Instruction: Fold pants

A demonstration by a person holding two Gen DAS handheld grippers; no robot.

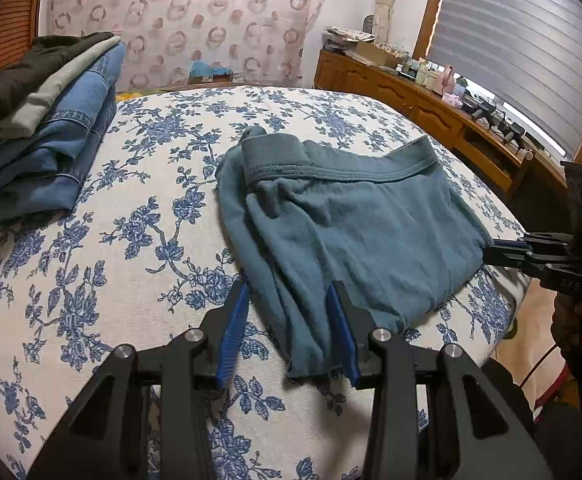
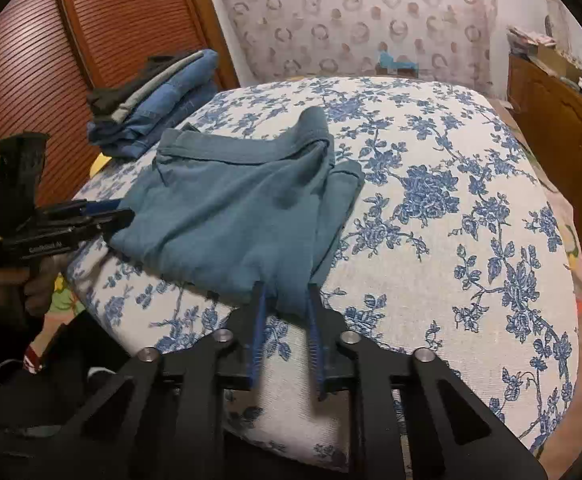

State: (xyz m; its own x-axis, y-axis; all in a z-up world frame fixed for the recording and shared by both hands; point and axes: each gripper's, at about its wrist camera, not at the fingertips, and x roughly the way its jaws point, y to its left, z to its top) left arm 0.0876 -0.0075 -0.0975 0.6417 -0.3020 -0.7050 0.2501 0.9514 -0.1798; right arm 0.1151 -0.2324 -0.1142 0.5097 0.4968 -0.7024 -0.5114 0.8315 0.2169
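Teal pants [image 1: 355, 220] lie partly folded on the floral bedspread [image 1: 131, 240], waistband at the far side. In the left wrist view my left gripper [image 1: 289, 292] stands open over the pants' near corner. The cloth lies between its blue pads [image 1: 233, 332], against the right one. My right gripper [image 2: 287, 300] is shut on a bunched edge of the pants [image 2: 231, 216]. From the left wrist view the right gripper [image 1: 495, 250] pinches the garment's right edge. The left gripper [image 2: 119, 214] shows at the pants' left edge, held by a person's hand [image 2: 31, 284].
A stack of folded clothes [image 1: 43, 128], jeans under grey and dark items, sits at the bed's far left corner [image 2: 151, 96]. A cluttered wooden dresser [image 1: 431, 116] runs along the right. A louvred wooden door [image 2: 31, 60] stands behind the stack. The bed edge falls off close in front.
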